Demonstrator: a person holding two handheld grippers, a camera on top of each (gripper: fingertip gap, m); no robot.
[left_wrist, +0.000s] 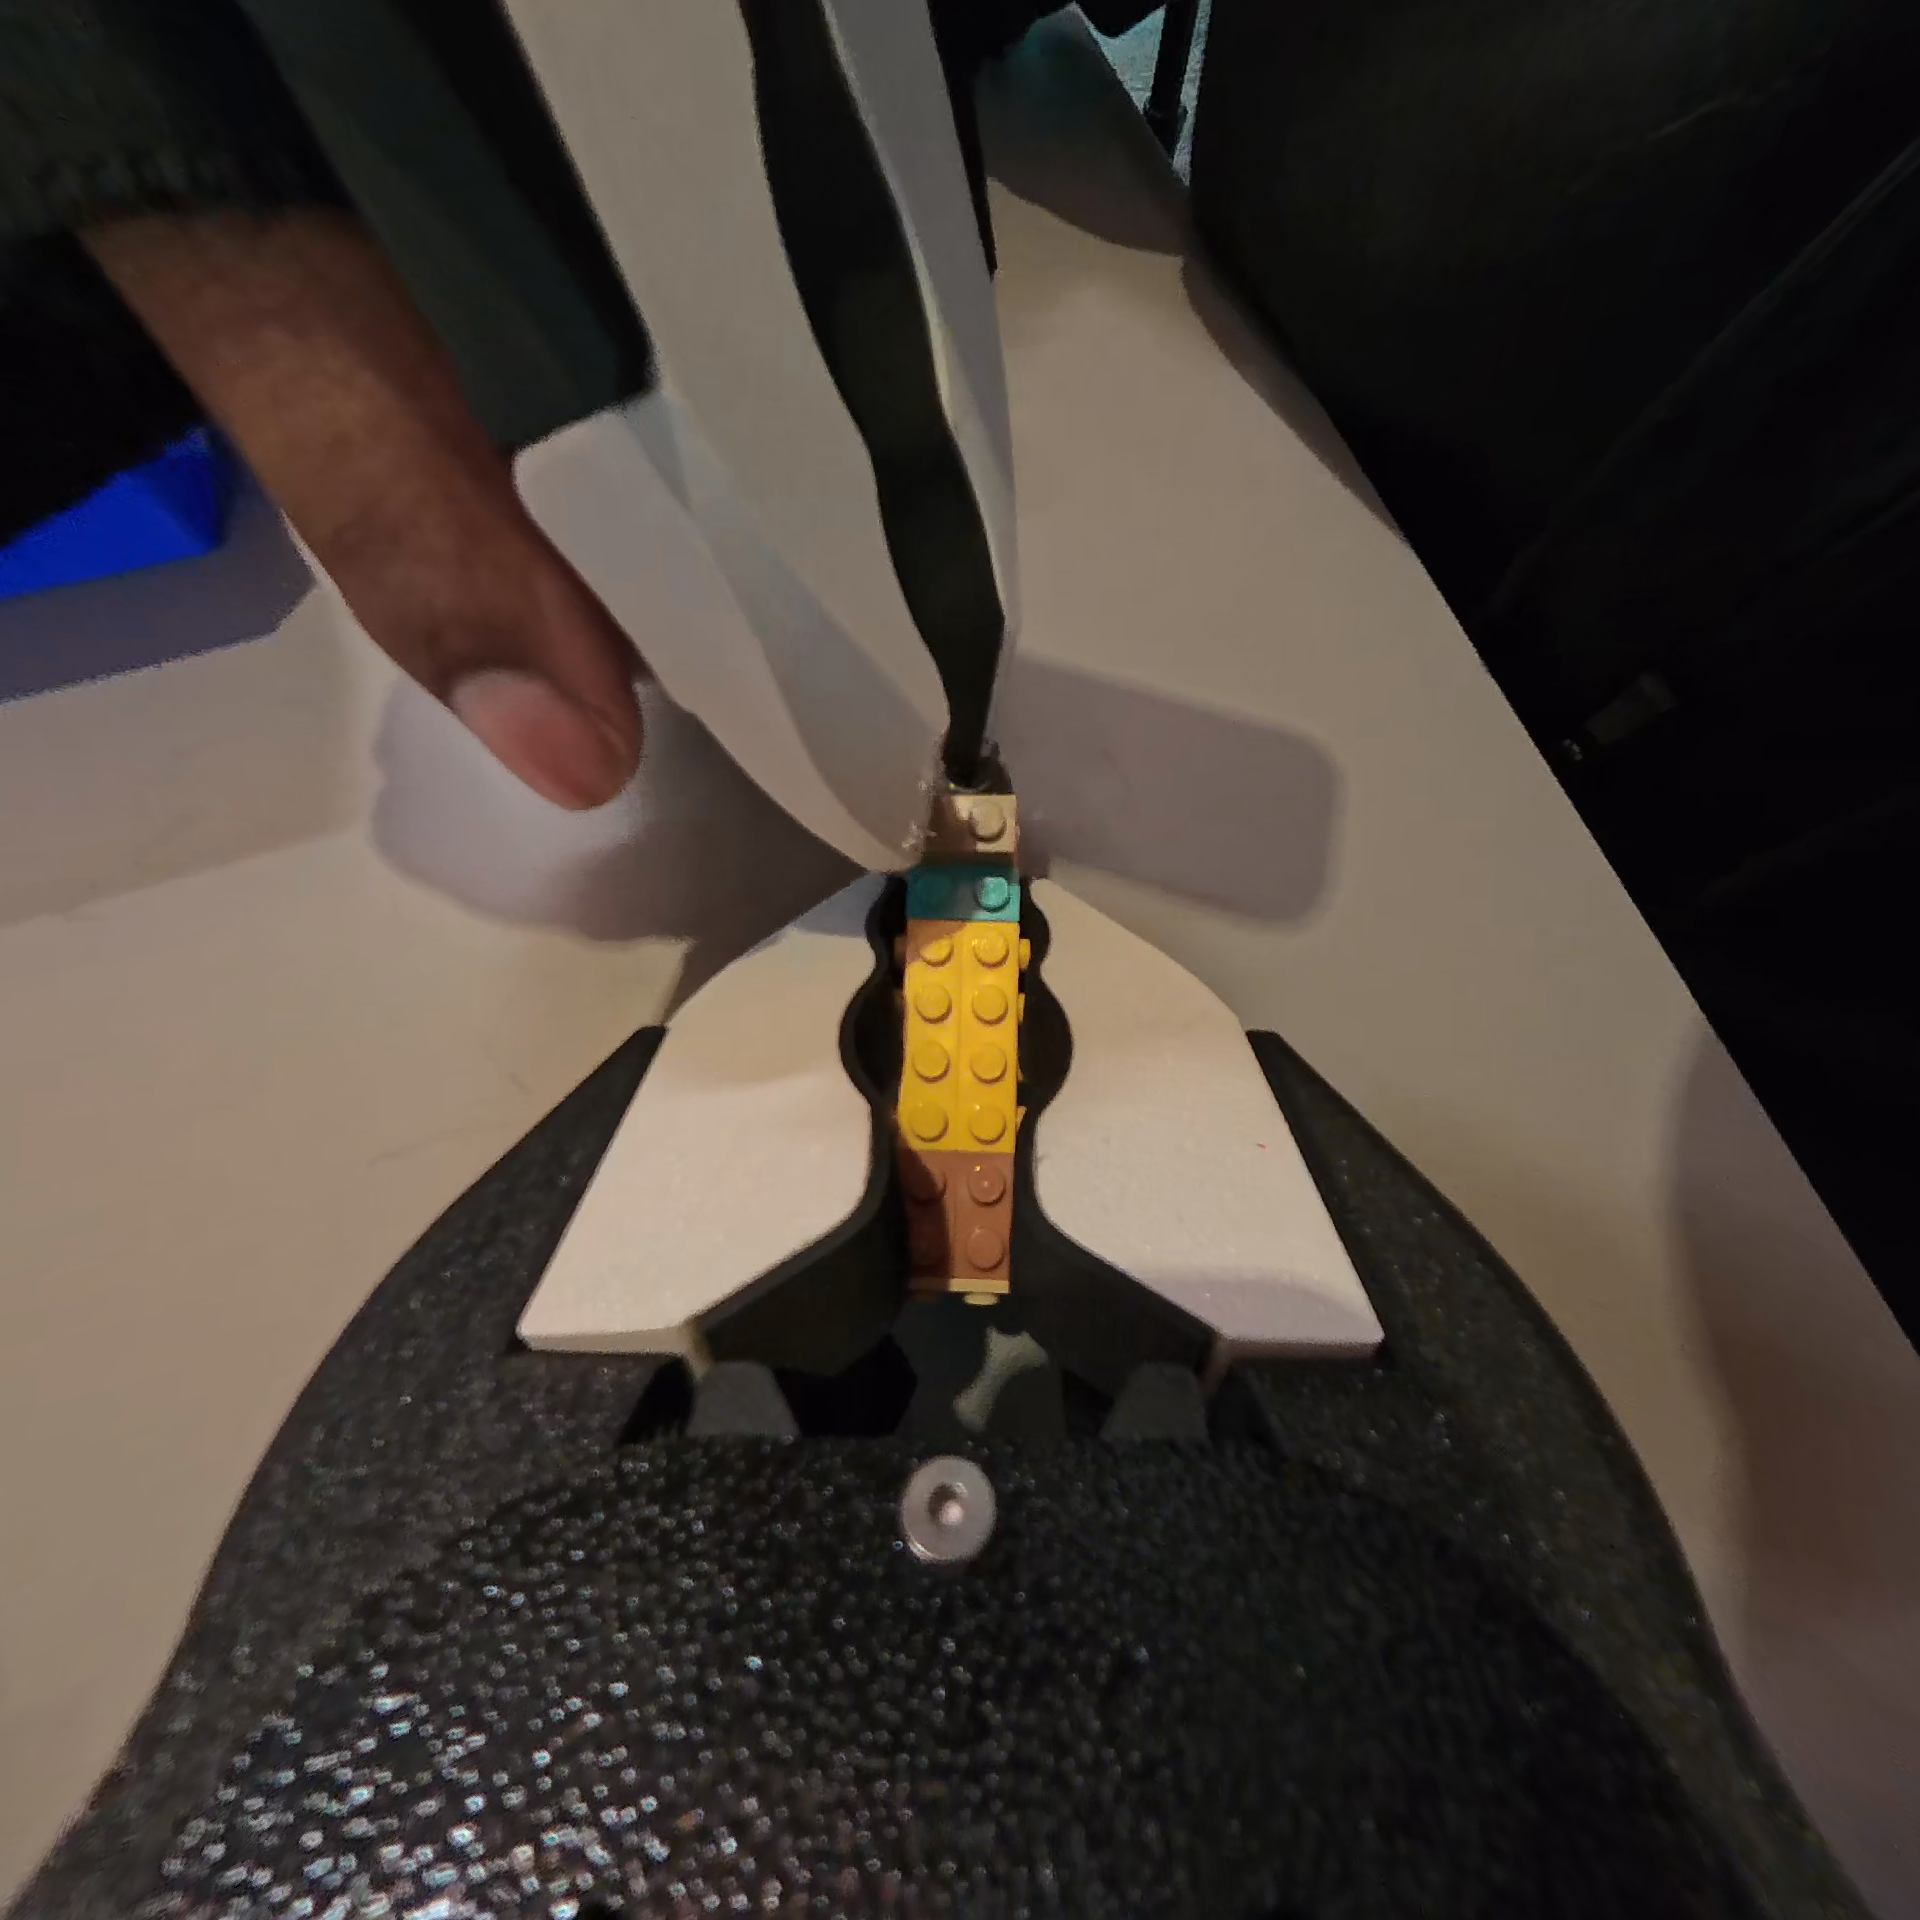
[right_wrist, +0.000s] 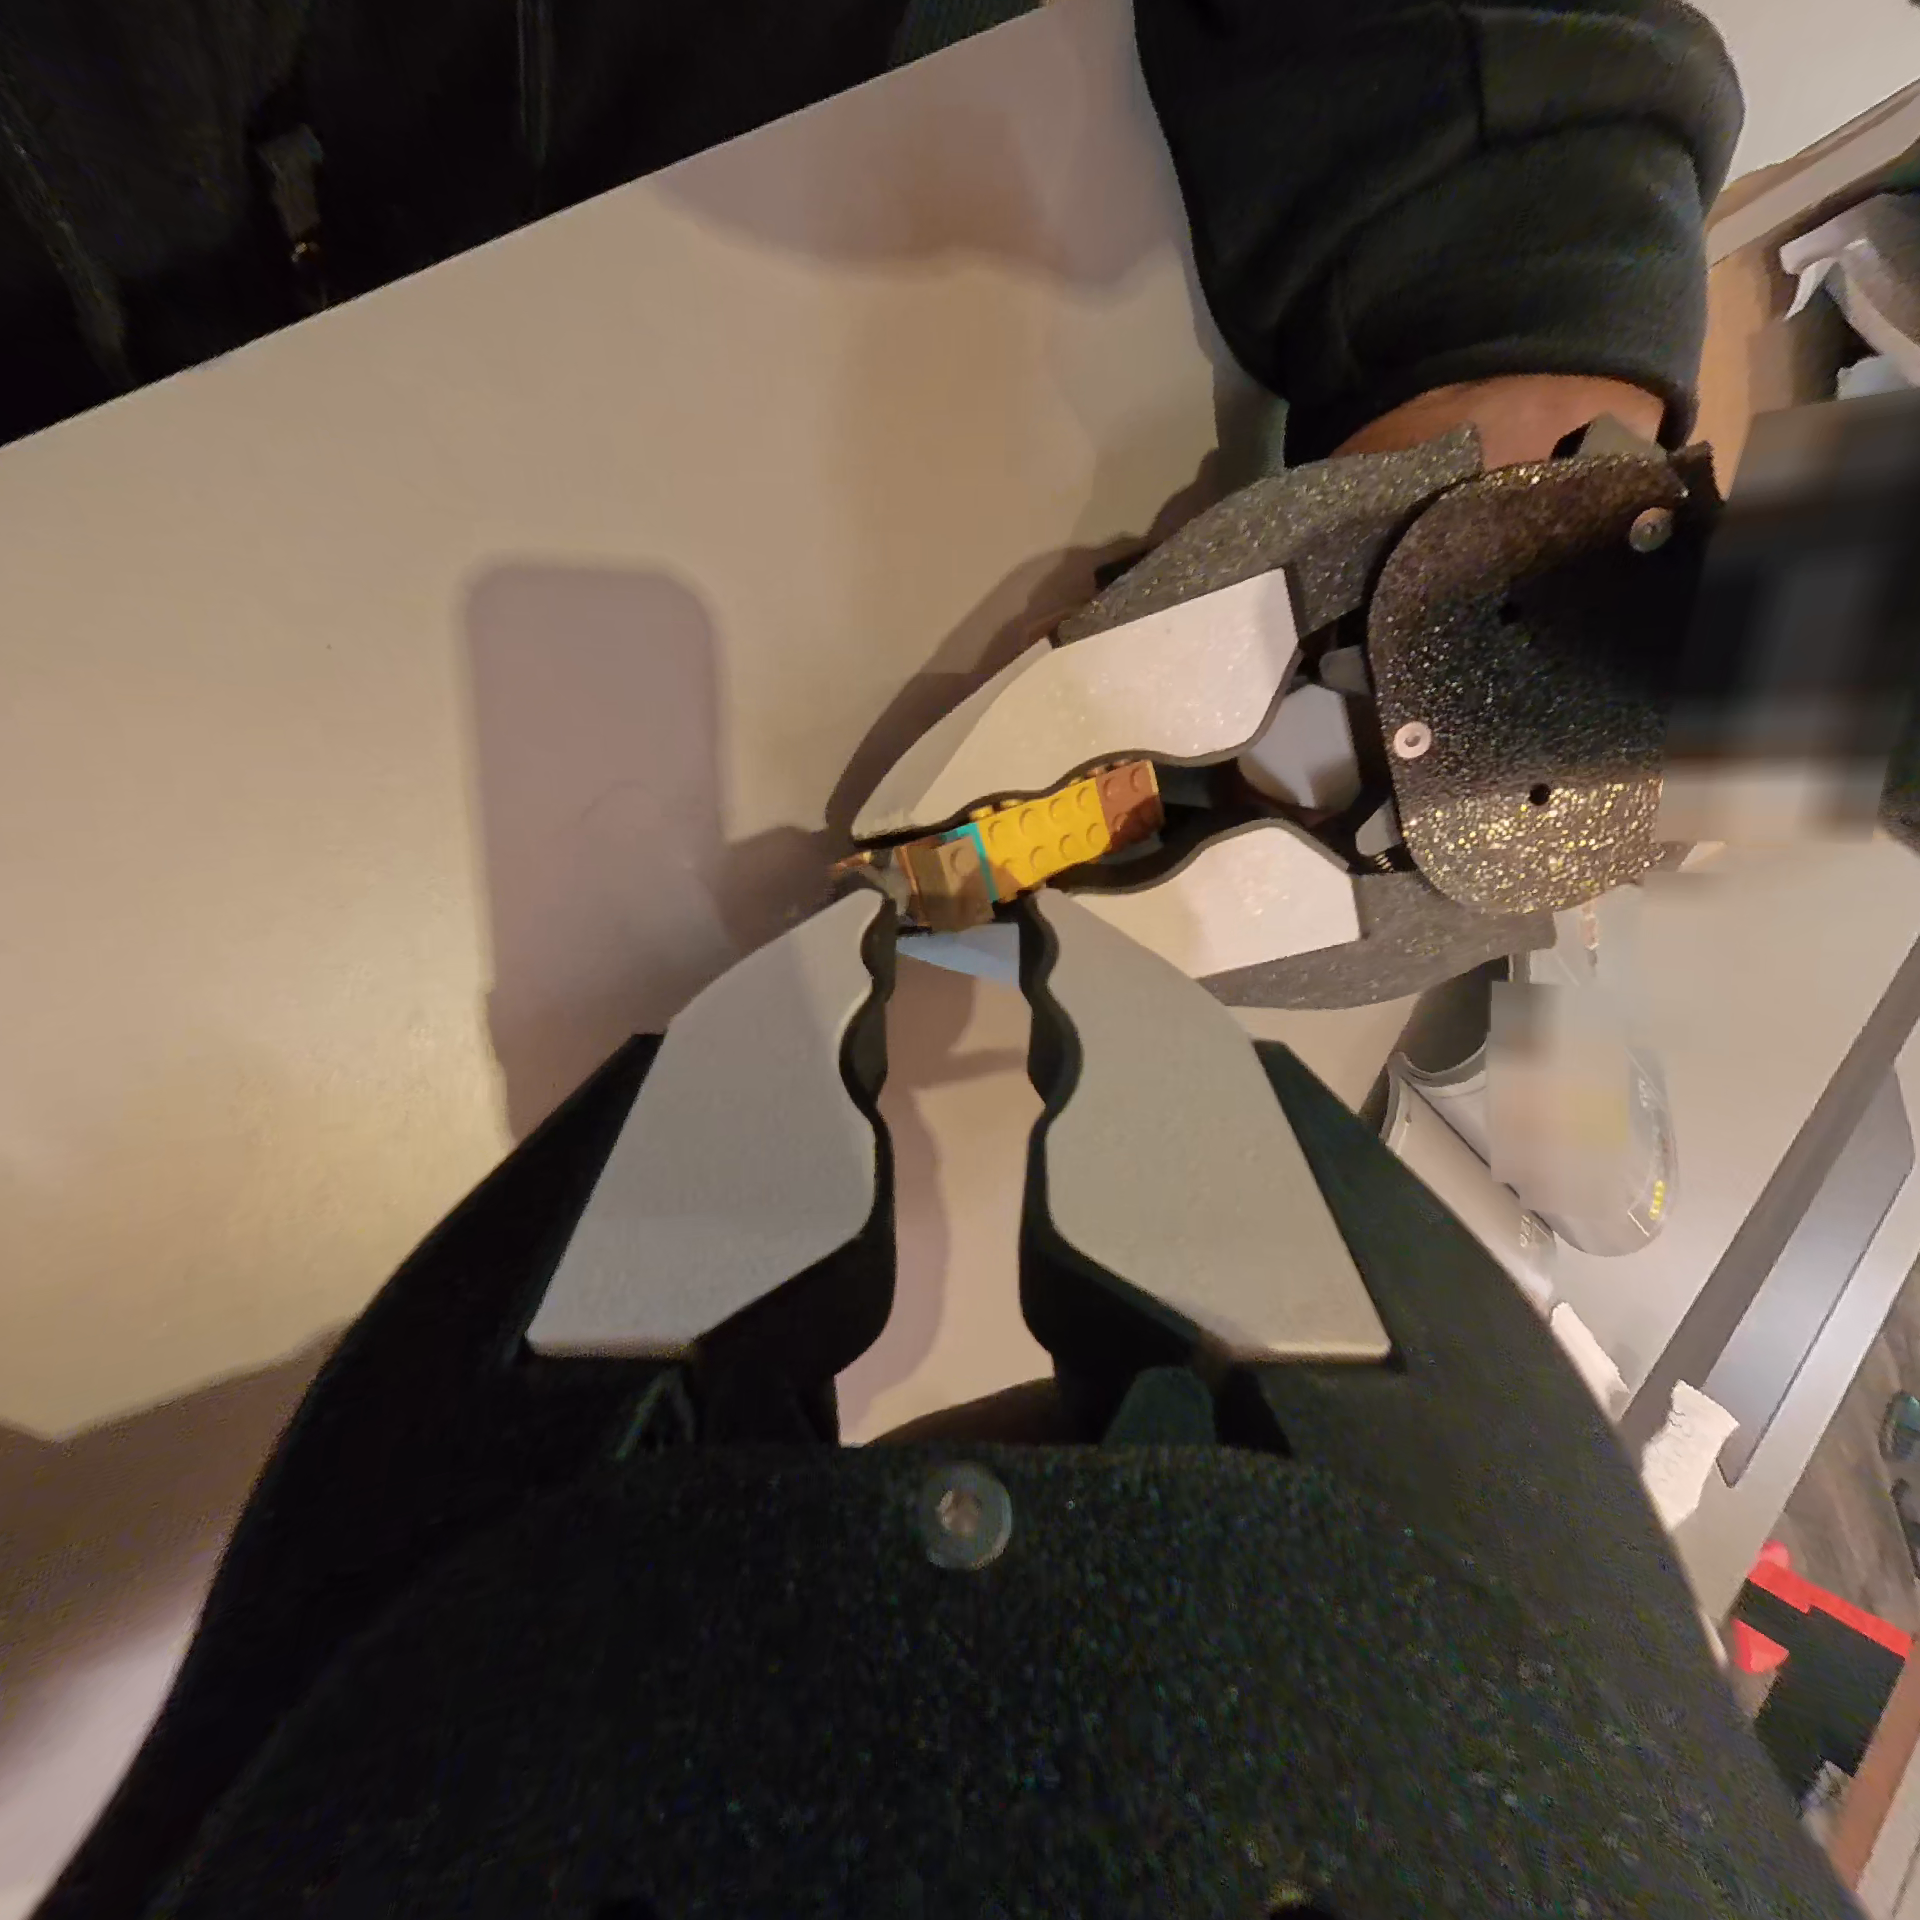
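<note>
Left gripper (left_wrist: 961, 914) jaws narrow on a brick stack (left_wrist: 961, 1049); right gripper (right_wrist: 956, 920) jaws clamping its tan end.

No legible text, label, number or sign anywhere in either view.

It looks like a workroom or lab. There is a plain white table (right_wrist: 312, 727). Beside it stand grey metal bars (right_wrist: 1787, 1247), a red and black part (right_wrist: 1808, 1652) and a blue box (left_wrist: 114, 520). It does not look like a home.
</note>
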